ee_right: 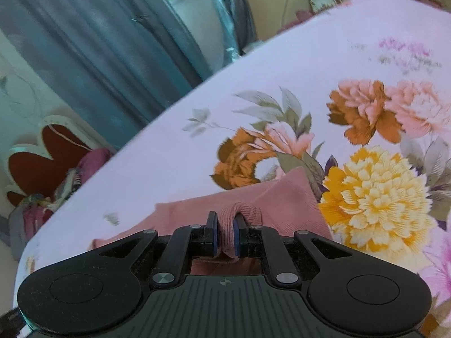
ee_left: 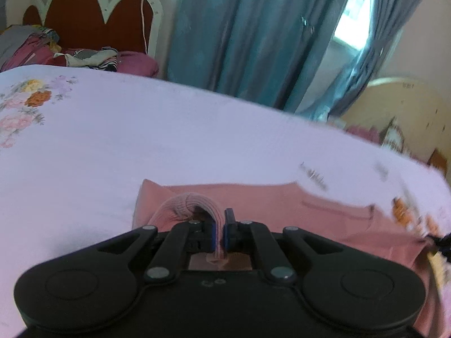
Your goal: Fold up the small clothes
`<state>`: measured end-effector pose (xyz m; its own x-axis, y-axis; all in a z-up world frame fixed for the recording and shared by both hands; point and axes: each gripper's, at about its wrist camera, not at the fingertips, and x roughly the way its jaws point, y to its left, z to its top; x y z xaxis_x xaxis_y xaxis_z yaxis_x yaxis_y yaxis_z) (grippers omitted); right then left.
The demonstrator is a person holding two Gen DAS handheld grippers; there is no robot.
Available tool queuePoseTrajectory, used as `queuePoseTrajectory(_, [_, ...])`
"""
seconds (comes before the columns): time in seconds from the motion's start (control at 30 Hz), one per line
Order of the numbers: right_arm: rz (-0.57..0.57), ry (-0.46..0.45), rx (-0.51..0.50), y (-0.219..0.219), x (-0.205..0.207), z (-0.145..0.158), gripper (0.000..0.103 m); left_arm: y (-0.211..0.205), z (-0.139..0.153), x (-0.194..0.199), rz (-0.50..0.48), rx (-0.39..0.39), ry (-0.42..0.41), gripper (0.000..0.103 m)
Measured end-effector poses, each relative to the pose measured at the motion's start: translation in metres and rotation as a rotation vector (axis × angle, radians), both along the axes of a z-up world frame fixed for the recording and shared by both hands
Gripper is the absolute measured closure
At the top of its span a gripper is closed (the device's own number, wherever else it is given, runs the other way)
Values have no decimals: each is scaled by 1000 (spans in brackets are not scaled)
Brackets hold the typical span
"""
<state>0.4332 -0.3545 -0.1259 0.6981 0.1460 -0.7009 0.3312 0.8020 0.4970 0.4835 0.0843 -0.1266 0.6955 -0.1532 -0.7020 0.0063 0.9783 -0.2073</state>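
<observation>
A small pink garment (ee_left: 324, 208) is lying spread on the flowered bedsheet (ee_left: 141, 129), and it is being gripped at two places along its ribbed edge (ee_left: 191, 202). In the left gripper (ee_left: 219, 232) the jaws are pressed nearly together, a fold of the ribbing being pinched between the blue pads. The right gripper (ee_right: 225, 238) is likewise being kept closed on a bunched piece of the same ribbed cloth (ee_right: 242, 211). Two holds on one edge are probably being used so that the cloth is carried over evenly, without sagging, for a fold. The rest of the garment is resting flat on the bed.
</observation>
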Motion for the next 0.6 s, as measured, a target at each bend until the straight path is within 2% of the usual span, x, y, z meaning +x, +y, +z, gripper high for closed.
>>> queuePoseTrajectory(0.1, [7,-3,4,-6,6,-5,92,2,-5,2,-12,50,2,83])
queuePoseTrajectory(0.2, [21,-41,-17,-10,9,-1,91,17,-1,4,12,24,-11,76])
queuePoseTrajectory(0.23, [23,-60,-25,-12,9,2,82,22,2,5,16,18,-17,71])
queuePoseTrajectory(0.27, [22,-80,-36,-15,8,6,57,24,4,5,13,25,-25,68])
queuePoseTrajectory(0.3, [23,-96,-48,-17,8,9,44,27,6,4,2,38,-32,65])
queuePoseTrajectory(0.33, [34,-115,-64,-18,7,12,37,29,7,4,-16,48,-33,62])
queuePoseTrajectory(0.43, [113,-118,-111,-14,9,12,38,33,5,3,-71,62,-22,59])
queuePoseTrajectory(0.6, [288,-121,-255,9,4,1,38,38,-5,0,-113,51,-5,57])
